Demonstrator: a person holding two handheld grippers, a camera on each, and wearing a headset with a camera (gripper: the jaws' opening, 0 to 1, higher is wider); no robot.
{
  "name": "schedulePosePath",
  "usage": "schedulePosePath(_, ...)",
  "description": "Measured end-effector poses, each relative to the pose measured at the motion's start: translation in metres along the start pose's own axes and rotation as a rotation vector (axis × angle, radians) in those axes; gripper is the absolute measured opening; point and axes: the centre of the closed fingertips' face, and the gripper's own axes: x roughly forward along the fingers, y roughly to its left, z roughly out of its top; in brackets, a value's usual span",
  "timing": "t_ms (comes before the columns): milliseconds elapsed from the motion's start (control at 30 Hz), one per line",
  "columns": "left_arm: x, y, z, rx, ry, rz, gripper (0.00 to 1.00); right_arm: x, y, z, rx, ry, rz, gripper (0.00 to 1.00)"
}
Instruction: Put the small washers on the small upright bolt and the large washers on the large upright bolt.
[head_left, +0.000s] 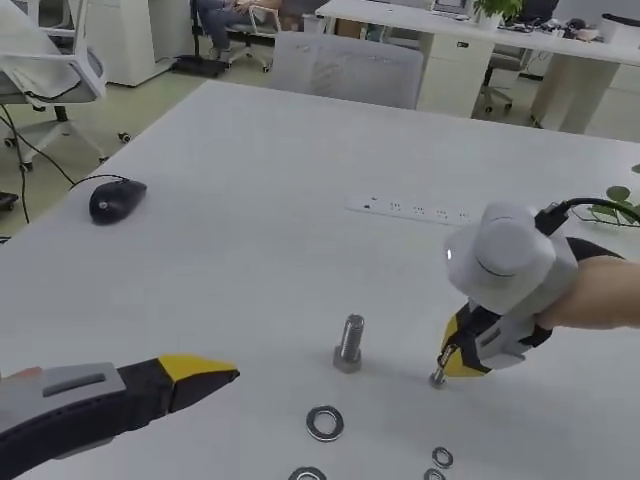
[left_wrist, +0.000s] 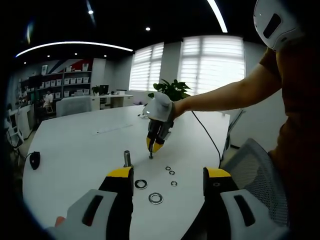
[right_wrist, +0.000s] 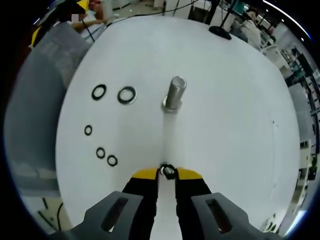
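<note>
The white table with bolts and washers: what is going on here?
A person holds a gripper in each hand. The right gripper is down at the small upright bolt, jaws close around something tiny; washer or bolt tip, I cannot tell. The left gripper hovers open, empty. The large upright bolt is bare; two large washers and three small washers lie loose on the table.

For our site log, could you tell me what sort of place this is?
Probably an open-plan office: a computer mouse and power strip on the white table, office chairs and desks behind.
</note>
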Motion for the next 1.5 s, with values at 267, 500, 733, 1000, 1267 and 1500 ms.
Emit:
schedulePosePath(267,0.001,0.001,0.0,-0.002,0.003,0.0,0.55,0.013,0.0,-0.005,-0.007,0.0,0.007,0.13)
schedulePosePath(500,0.001,0.002,0.0,-0.003,0.005,0.003,0.55,0.02,0.003,-0.01,-0.015,0.007,0.014,0.14)
schedulePosePath(733,0.0,0.003,-0.001,0.001,0.008,0.006,0.55,0.014,0.003,-0.009,-0.001,-0.007,0.003,0.16)
schedulePosePath(1000,-0.001,-0.001,0.001,0.012,0.004,0.005,0.55,-0.002,0.007,-0.016,0.012,-0.003,-0.021,0.16)
schedulePosePath(1267,-0.003,-0.009,0.004,0.027,-0.003,-0.003,0.55,-0.012,0.034,-0.018,0.015,0.004,-0.007,0.16)
schedulePosePath(1500,-0.006,-0.017,0.006,0.042,-0.009,-0.007,0.55,-0.01,0.066,-0.012,-0.009,-0.006,0.026,0.16)
